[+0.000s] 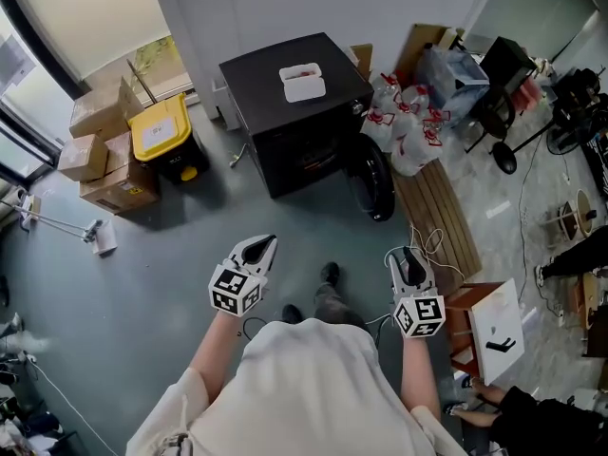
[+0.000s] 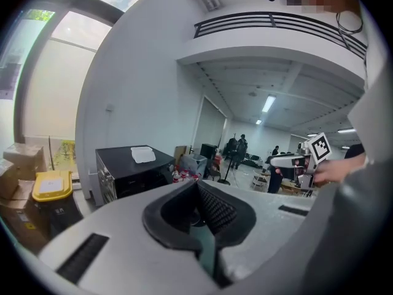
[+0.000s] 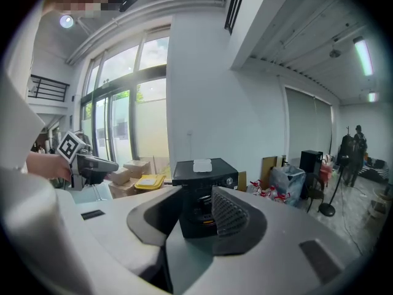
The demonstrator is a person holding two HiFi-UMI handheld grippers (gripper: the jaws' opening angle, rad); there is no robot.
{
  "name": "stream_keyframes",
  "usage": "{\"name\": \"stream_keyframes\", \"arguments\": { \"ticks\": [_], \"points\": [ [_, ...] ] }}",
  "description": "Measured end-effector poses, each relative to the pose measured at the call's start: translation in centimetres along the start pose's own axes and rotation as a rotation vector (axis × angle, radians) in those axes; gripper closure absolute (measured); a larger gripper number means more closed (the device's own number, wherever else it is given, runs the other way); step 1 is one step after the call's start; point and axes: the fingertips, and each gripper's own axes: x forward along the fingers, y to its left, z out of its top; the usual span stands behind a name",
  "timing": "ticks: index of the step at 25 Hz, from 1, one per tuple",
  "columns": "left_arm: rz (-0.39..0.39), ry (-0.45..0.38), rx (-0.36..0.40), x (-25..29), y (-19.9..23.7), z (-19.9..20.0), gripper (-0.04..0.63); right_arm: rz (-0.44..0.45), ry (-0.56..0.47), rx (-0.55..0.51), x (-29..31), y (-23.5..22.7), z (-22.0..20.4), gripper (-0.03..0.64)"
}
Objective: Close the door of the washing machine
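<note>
Well ahead of the fingers, the open door [image 1: 372, 183] of the washing machine [image 1: 290, 103] is seemingly being lined up for pushing shut, right gripper [image 1: 408, 264] part-open, left gripper [image 1: 256, 252] closed, both empty.

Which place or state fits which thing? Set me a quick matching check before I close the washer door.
Things: 1 washing machine door; 2 white container; 3 yellow-lidded bin; 4 bottle packs.
Places: A on top of the washing machine; B swung open; C on the floor right of the machine; D left of the machine, by cardboard boxes.
Pairs: 1-B; 2-A; 3-D; 4-C.
</note>
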Motion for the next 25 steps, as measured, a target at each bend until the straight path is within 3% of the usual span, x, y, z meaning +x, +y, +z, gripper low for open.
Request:
{"name": "stream_keyframes", "arguments": {
  "ticks": [12,25],
  "points": [
    [0.01,0.027,0.031,10.0,1.7,3.0,0.586,0.085,0.067,0.026,9.9,-7.2,-0.1,0.468],
    [0.095,0.132,-0.03,22.3,5.0,1.9,0.586,0.196,0.236,0.033,21.3,-17.0,-4.4,0.468]
  ]
}}
